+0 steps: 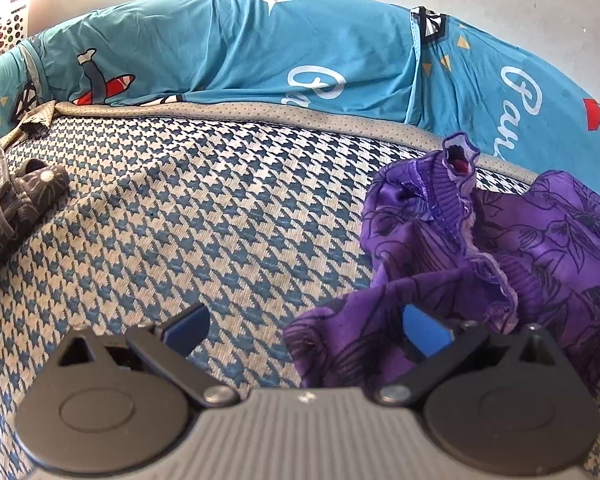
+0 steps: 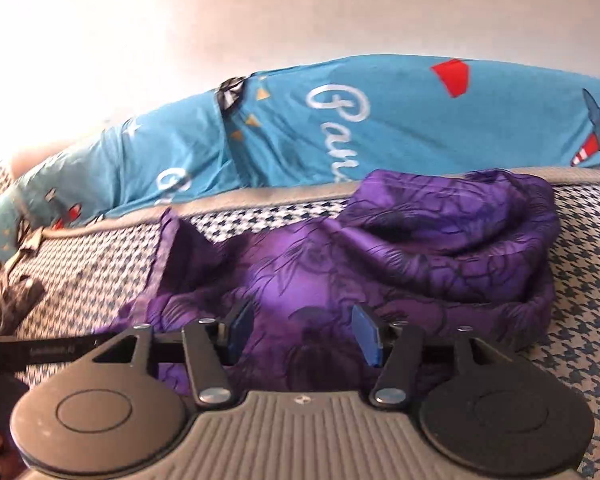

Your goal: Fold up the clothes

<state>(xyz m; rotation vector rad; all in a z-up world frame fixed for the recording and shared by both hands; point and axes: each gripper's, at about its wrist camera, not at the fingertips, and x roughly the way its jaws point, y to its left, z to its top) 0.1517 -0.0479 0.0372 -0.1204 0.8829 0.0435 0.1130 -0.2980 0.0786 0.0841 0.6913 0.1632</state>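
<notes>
A crumpled purple garment with a dark floral print (image 1: 500, 248) lies on the blue-and-white houndstooth bed surface (image 1: 204, 216). My left gripper (image 1: 306, 328) is open, low over the bed, with its right finger at the garment's near-left edge. In the right wrist view the same purple garment (image 2: 400, 248) fills the middle, bunched high at the right. My right gripper (image 2: 304, 332) is open just above the cloth, holding nothing. A dark patterned garment (image 1: 8, 208) lies at the left; it also shows in the right wrist view (image 2: 8, 300).
Blue printed pillows (image 1: 260, 52) line the far edge of the bed against a pale wall. A white perforated basket (image 1: 0, 28) stands at the far left. The other gripper's black body (image 2: 60, 348) shows at the left of the right wrist view.
</notes>
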